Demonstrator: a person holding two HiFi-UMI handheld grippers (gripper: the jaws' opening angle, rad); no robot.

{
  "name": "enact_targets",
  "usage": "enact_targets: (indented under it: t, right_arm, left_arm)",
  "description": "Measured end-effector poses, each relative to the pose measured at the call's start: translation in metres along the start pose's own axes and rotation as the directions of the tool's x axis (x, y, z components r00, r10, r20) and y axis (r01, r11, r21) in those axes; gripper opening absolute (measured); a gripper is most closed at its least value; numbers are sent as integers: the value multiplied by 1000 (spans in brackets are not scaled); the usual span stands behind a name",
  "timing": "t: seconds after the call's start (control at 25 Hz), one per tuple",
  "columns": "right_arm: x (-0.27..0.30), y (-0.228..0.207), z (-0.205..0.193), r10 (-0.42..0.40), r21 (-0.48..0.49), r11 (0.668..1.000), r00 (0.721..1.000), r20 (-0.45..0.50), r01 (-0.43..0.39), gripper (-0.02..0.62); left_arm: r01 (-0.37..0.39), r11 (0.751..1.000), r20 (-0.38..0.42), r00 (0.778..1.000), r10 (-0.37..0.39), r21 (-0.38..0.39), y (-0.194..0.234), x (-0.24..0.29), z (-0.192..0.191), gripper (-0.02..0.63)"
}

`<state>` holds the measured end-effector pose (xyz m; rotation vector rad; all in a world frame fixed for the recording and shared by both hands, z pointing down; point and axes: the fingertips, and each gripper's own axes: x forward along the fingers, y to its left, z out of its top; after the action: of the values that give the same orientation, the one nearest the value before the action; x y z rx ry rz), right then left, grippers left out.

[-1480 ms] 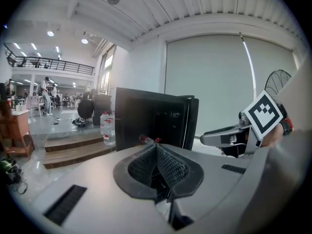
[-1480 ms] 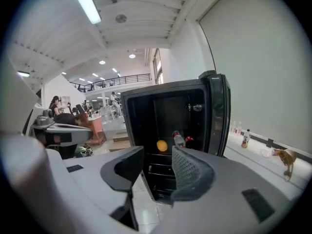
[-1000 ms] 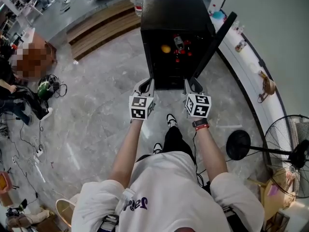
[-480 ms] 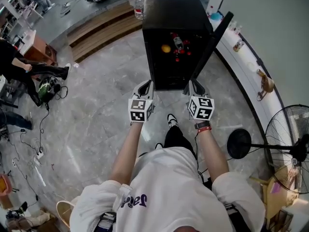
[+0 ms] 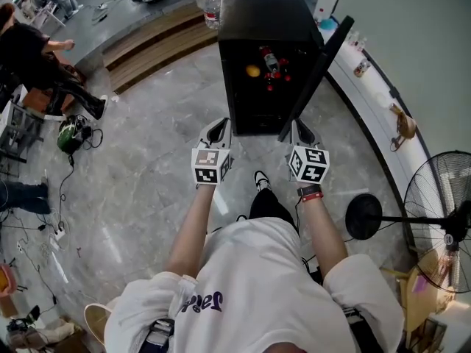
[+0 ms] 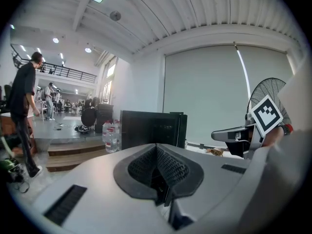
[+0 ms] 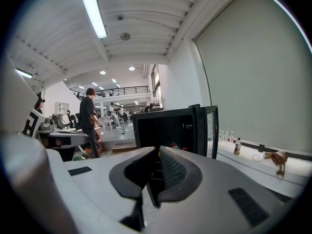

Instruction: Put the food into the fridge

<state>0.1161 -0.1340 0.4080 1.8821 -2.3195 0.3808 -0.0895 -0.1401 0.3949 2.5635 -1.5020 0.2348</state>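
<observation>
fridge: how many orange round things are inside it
1. The orange round thing sits left of a bottle inside the open fridge; others may be hidden in the dark.

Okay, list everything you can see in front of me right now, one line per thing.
fridge: one, black, on the floor ahead, door open
food inside: orange fruit, bottle, red items
water bottles: a few, clear, behind the fridge
steps: wooden, left of the fridge
fan: one, black, far right
ledge: white, along the right wall, small bottle on it
bystander: one, dark clothes, upper left
left gripper: grey, jaws together, empty
right gripper: grey, jaws have just been closing, now together, nothing between
</observation>
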Motion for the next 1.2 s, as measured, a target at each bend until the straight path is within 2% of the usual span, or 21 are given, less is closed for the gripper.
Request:
enact_targets:
  t: [0.64, 1.2]
  right_arm:
    - [-14, 3, 5, -18, 8, 1000, 999, 32, 17, 15]
    - [-13, 6, -2, 0, -1, 1000, 1000, 18, 0, 15]
  left_arm:
    - [6, 1000, 17, 1000, -6, 1, -8, -13, 2, 20]
    - [12, 1000, 16, 1000, -12, -8, -8, -9, -2, 20]
